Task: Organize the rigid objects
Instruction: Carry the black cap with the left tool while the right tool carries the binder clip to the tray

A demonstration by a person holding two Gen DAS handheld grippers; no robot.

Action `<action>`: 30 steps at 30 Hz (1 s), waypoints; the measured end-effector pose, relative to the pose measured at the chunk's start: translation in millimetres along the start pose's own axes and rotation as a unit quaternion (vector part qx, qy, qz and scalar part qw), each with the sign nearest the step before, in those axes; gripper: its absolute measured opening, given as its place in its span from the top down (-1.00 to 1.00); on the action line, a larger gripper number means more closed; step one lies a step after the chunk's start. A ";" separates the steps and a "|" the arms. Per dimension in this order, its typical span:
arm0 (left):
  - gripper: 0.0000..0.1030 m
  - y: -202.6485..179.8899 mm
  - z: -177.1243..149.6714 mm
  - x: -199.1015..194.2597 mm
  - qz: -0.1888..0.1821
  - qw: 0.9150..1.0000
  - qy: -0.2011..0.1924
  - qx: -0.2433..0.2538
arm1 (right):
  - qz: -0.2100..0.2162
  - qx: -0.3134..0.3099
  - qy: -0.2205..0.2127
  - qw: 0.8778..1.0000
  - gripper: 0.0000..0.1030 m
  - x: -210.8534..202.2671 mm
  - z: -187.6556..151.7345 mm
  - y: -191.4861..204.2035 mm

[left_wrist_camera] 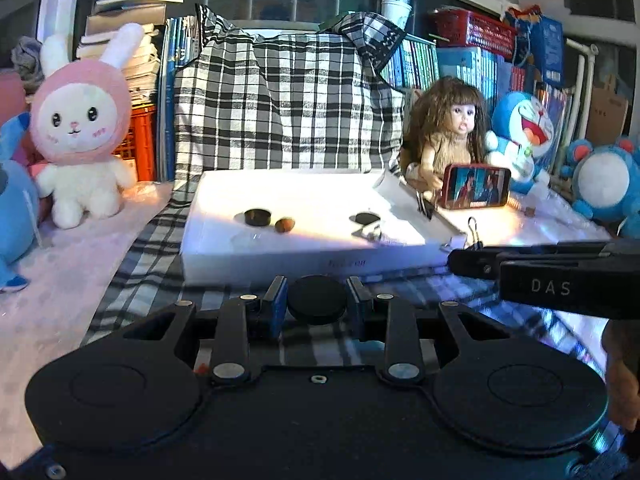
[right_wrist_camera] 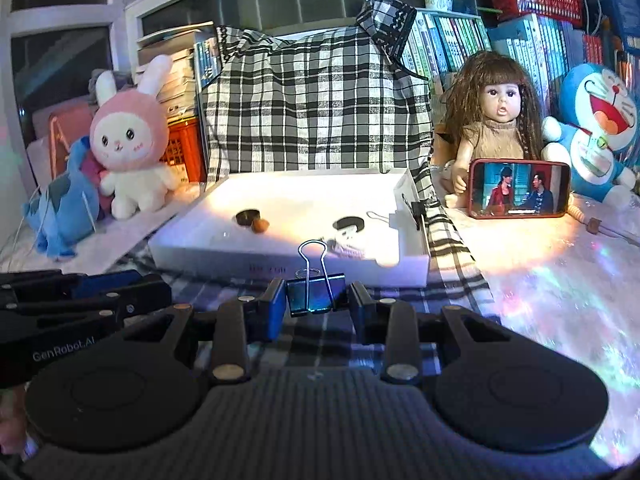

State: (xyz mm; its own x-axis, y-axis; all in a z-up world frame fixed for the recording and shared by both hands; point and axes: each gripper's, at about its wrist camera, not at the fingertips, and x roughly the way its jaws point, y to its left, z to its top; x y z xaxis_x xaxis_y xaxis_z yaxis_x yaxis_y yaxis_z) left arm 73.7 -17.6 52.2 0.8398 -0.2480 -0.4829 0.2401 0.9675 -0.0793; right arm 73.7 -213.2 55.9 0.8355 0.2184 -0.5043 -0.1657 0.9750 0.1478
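Left gripper (left_wrist_camera: 317,300): matte black, two round discs at 7 and 5 o'clock, silver pins on angled link arms, blue pads on the fingers (left_wrist_camera: 279,304). Right gripper (right_wrist_camera: 316,300): same build, ribbed grey base; white "DAS" and "GenRobot.AI" lettering on their sides.

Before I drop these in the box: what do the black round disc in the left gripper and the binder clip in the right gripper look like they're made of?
Black round disc: matte black, no glare, smooth flat face; probably plastic or rubber, can't tell which.
Black binder clip: glossy body with bluish reflections and thin shiny wire handles; looks like painted sheet metal with bare steel wire.
White shallow box: matte, crisp folded edges; likely cardboard.
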 end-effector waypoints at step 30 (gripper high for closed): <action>0.42 46.4 58.1 145.7 0.025 0.993 0.118 -0.018 | -0.004 0.062 0.156 0.986 0.23 129.6 58.4 -29.8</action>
State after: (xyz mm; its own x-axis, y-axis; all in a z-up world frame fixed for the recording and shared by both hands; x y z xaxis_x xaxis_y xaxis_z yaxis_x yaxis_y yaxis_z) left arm 235.5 -11.7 28.8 0.7117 -0.1852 -0.6776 0.1799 0.9805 -0.0789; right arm 217.5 -216.3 35.8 0.6319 0.2306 -0.7399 -0.0778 0.9688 0.2354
